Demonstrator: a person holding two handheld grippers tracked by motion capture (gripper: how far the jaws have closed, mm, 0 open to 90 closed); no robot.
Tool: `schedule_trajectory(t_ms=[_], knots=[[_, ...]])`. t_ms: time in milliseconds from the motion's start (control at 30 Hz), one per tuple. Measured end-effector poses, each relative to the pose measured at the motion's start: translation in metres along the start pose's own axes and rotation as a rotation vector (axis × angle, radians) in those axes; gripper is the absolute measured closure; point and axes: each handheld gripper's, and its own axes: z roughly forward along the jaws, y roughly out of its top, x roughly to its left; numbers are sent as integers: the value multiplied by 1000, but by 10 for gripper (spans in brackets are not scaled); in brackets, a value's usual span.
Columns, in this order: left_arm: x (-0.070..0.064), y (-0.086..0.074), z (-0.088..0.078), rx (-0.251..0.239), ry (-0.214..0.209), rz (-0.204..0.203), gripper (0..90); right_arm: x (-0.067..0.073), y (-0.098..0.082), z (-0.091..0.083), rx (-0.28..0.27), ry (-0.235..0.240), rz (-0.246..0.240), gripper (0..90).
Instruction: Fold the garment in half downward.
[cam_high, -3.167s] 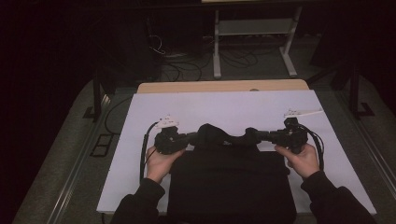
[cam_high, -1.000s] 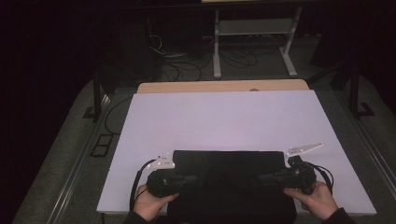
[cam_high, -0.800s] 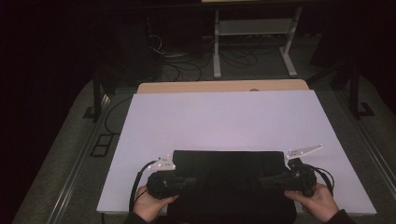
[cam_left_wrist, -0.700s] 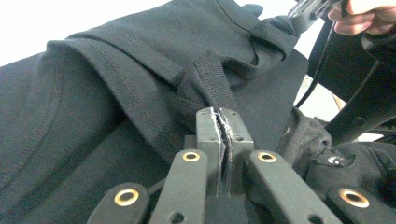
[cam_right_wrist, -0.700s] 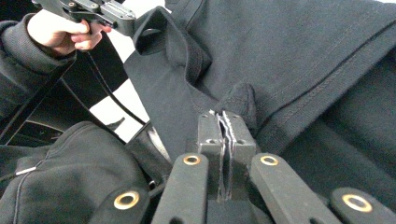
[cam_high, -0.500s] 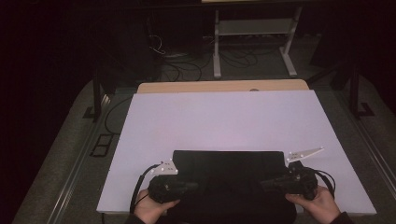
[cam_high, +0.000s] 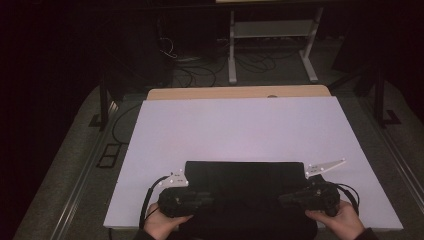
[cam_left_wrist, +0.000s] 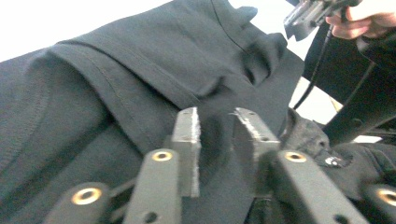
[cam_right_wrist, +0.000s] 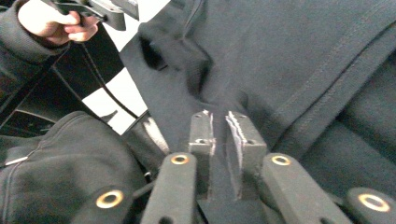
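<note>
The black garment (cam_high: 245, 182) is lying folded flat on the near part of the white table (cam_high: 240, 127), close to your edge. You are holding the left gripper (cam_high: 202, 199) at its near left corner and the right gripper (cam_high: 290, 196) at its near right corner. In the left gripper view, the jaws have just been opening; they are standing apart, with a fold of dark cloth between them, not pressed. In the right gripper view, the jaws have also just been opening; the gap is narrow, and the cloth is sitting loosely inside.
</note>
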Motion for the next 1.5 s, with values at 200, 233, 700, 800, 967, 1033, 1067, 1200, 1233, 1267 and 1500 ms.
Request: schedule_trajectory(t_ms=[200,233,700,800,967,1033,1067,1200,1233,1267,1500], knots=[[-1,1,-5,-50,33,4,549,1,1,-3,-25,-27,-5,680],[-1,2,-6,-59,36,3,530,2,1,-3,-27,-31,-5,668],[6,7,-13,-126,103,-10,261,1,5,-9,-59,-79,-28,359],[8,8,-14,-124,78,-13,190,1,7,-12,-73,-97,-34,289],[10,11,-16,-137,63,-3,129,-1,11,-17,-96,-117,-49,181],[12,13,-17,-134,48,-7,116,-3,12,-18,-100,-131,-45,138],[13,15,-17,-130,38,-13,95,-3,13,-19,-104,-141,-47,133],[18,21,-14,-97,43,-21,10,-6,16,-25,-128,-145,-54,96],[18,23,-14,-95,44,-26,0,-6,17,-27,-134,-151,-50,67],[19,24,-14,-96,38,-27,0,-7,19,-29,-139,-161,-52,35],[23,37,-12,-80,42,1,0,-14,26,-43,-173,-183,-60,0]])
